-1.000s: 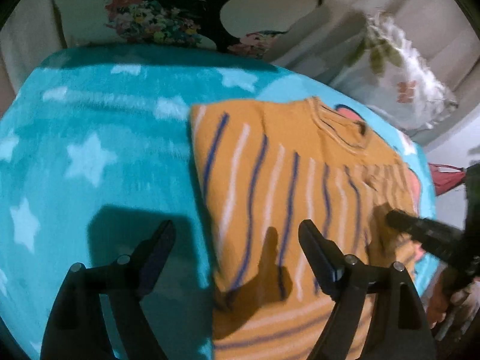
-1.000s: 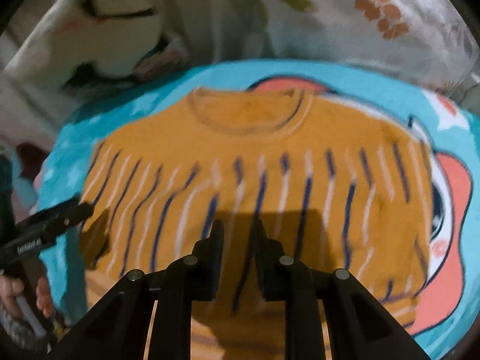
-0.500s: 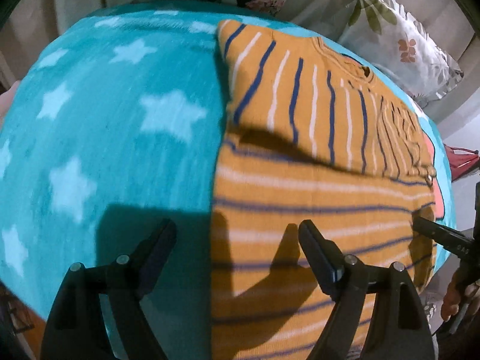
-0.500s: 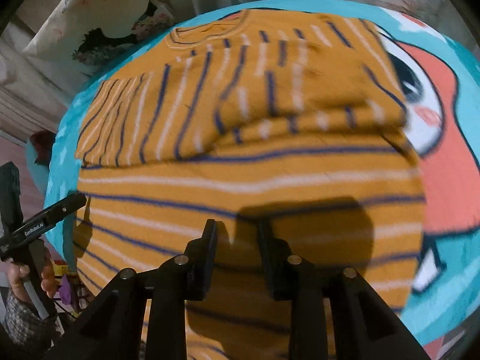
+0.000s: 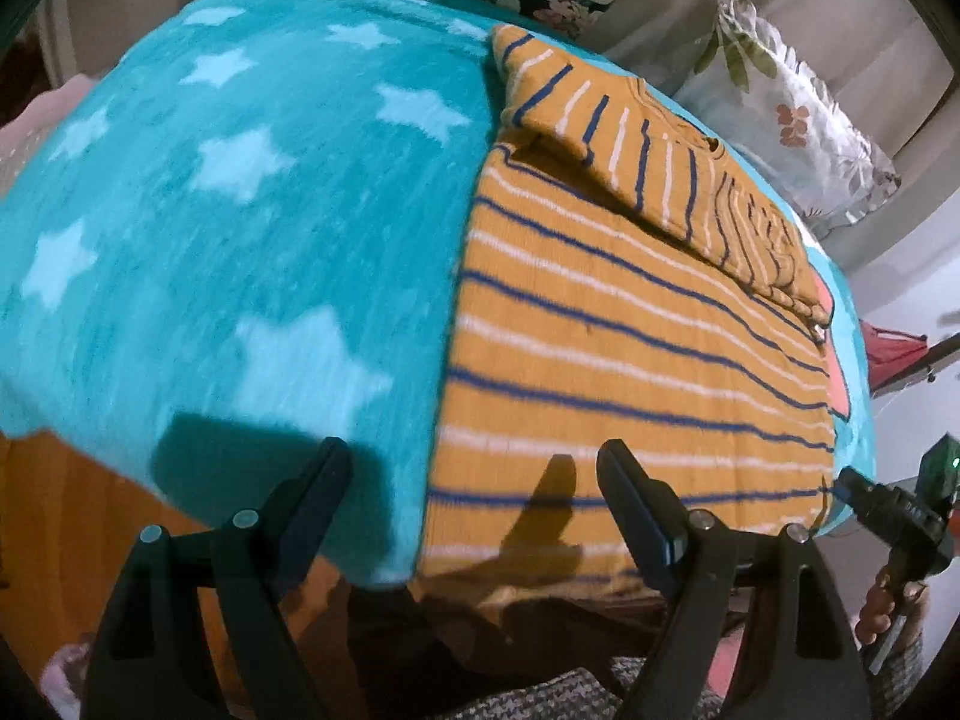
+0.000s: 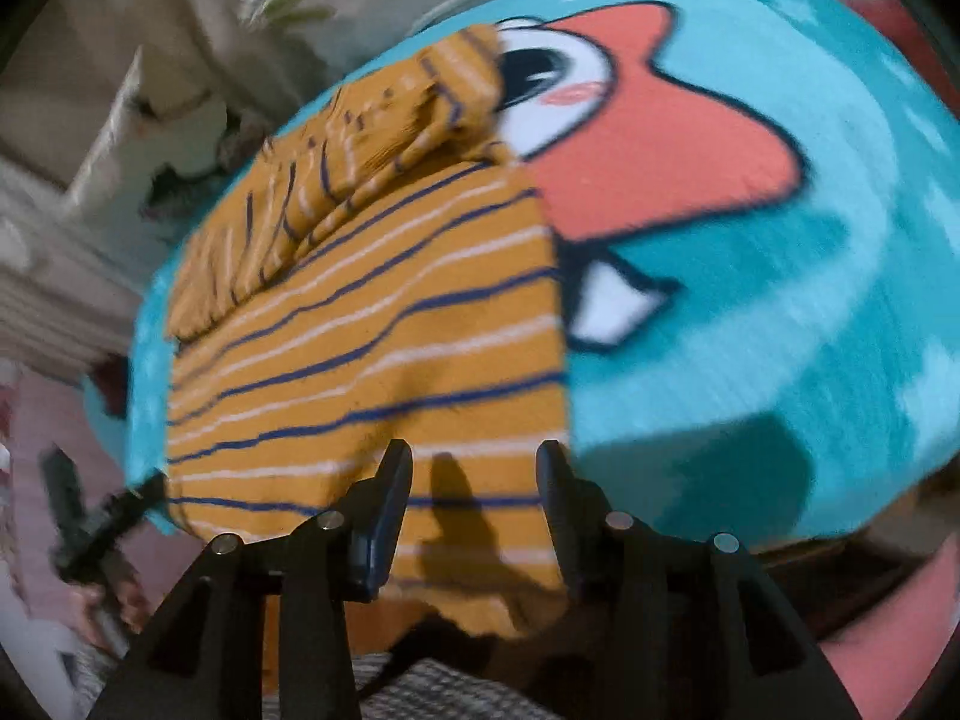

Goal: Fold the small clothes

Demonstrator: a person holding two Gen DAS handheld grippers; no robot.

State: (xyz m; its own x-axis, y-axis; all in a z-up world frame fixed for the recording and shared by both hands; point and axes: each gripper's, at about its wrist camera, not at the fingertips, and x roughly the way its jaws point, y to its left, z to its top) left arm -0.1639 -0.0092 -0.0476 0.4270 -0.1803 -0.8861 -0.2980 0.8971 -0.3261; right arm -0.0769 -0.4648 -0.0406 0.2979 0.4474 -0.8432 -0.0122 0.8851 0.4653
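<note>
Your left gripper [image 5: 474,480] stands wide and empty, your right gripper [image 6: 474,480], jaws just opening, grasps nothing, both above the near hem of the striped sweater [image 5: 612,336] lying folded on the teal blanket [image 5: 252,228].

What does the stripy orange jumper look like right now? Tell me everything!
The jumper is mustard-orange knit with thin navy and white stripes. It lies flat on the teal star blanket, its sleeves folded across the chest at the far end, so their stripes run crosswise to the body's. The round neckline peeks out beyond them. The near hem reaches the blanket's edge and droops over it. Gripper shadows fall on the hem, but neither gripper holds it.
</note>
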